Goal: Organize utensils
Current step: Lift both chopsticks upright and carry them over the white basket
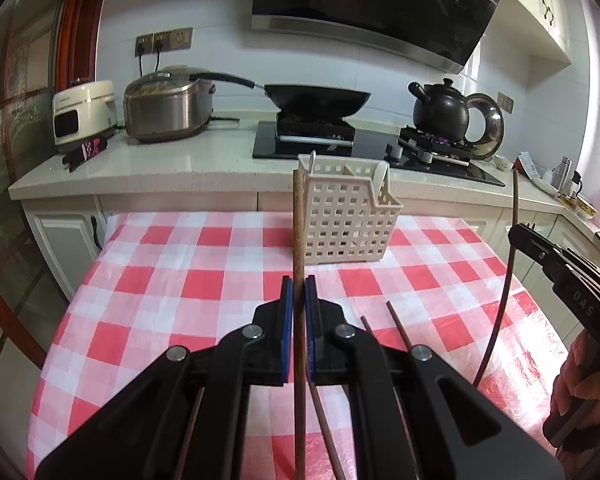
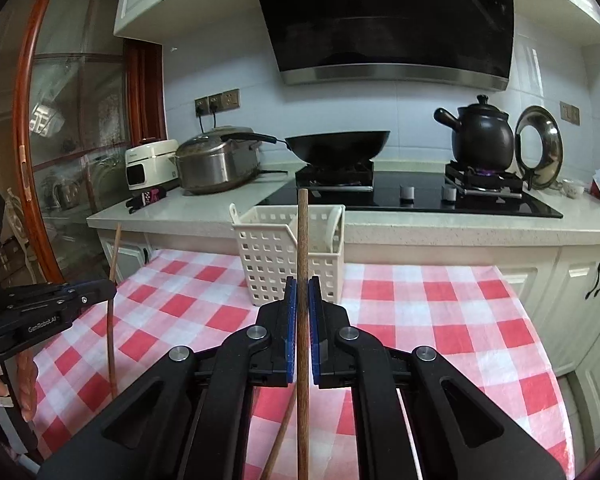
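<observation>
My left hand-held gripper (image 1: 299,284) pinches one upright brown wooden chopstick (image 1: 299,240); my right hand-held gripper (image 2: 302,286) clamps another (image 2: 302,248), both before the white perforated plastic utensil basket (image 1: 342,216) on the red-checked desk (image 1: 180,280)

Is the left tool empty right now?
No, the left tool is shut on a wooden chopstick, which stands upright between its blue pads.

White-tiled wall (image 2: 420,112) behind range hood (image 2: 388,20), cream cabinets (image 2: 580,292).
</observation>
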A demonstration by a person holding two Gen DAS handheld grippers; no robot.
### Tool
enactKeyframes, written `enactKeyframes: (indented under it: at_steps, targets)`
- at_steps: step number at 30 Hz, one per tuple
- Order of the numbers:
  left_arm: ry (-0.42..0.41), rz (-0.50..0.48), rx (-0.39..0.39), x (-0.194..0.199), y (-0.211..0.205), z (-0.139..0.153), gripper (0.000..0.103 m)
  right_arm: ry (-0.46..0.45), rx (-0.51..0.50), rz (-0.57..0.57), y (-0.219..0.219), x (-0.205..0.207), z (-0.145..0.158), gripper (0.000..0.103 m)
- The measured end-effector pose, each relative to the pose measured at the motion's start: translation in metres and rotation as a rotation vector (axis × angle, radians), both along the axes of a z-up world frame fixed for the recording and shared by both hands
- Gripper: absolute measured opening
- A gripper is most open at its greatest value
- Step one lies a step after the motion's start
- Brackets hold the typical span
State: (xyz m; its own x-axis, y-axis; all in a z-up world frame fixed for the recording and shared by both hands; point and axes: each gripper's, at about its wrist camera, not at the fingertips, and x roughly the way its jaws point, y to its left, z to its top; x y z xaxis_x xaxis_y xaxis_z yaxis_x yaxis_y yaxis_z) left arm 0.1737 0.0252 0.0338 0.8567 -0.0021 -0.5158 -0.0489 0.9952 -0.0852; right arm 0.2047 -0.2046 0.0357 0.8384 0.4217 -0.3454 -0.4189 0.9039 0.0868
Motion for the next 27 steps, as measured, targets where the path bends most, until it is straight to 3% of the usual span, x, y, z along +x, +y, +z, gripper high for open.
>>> enactKeyframes:
  at_steps: [9, 17, 27]
  targets:
    - [-0.063, -0.016, 0.013, 0.011, -0.006, 0.030, 0.006, -0.052, -0.002, 0.016, 0.008, 0.015, 0.019, 0.006]
    - [-0.112, -0.040, 0.020, 0.048, -0.011, 0.067, 0.006, -0.079, 0.057, 0.027, 0.011, 0.063, 0.044, 0.006]
    - [-0.194, -0.080, 0.033, 0.117, -0.020, 0.147, 0.006, -0.144, 0.058, 0.024, 0.031, 0.142, 0.089, 0.006]
